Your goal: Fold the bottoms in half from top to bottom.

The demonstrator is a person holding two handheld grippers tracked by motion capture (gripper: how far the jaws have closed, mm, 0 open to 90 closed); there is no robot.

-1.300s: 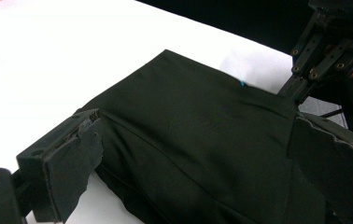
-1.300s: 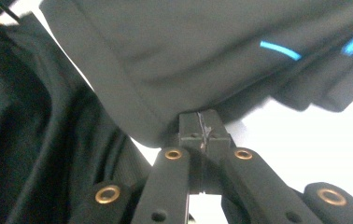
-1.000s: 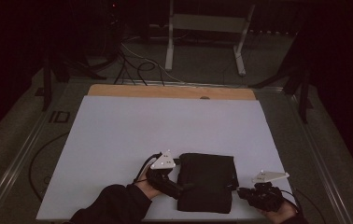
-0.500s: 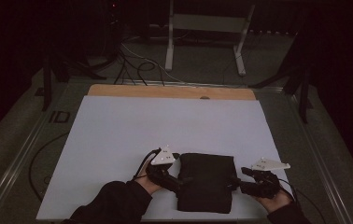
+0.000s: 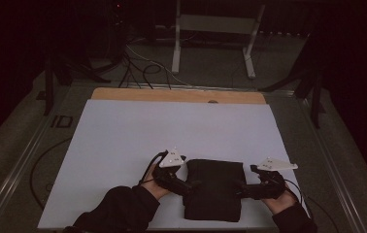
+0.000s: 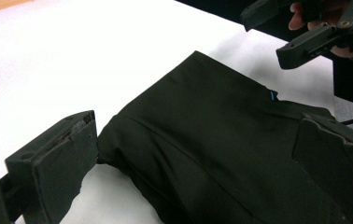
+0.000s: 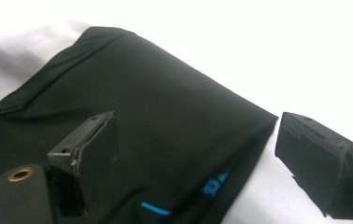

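Dark room all around, with a metal stand [image 5: 215, 39] and some cables [image 5: 142, 68] on the floor far behind. Closer in, the big white tabletop [image 5: 172, 131] has a strip of wood [image 5: 176, 95] along its far edge.

Near the front edge of the tabletop lies a folded black cloth [image 5: 214, 189]. From the high view it looks like a plain dark square. The right gripper view shows more: small blue marks [image 7: 214, 186] near one edge of the cloth. They are too small and cut off to read. The left gripper view shows a tiny blue bit [image 6: 272, 95] on the far side of the cloth.

The left gripper [image 5: 184, 183] sits at the left side of the cloth. Its jaws stand wide apart, with a corner of the cloth between them, and they do not pinch it.

The right gripper [image 5: 243, 187] is at the right side of the cloth. Its jaws have just been opening and now stand wide. One jaw is over the cloth and the other is just past its edge, over the white tabletop. Nothing is held.

The person's dark sleeves [image 5: 118, 213] are cut off at the bottom of the high view.
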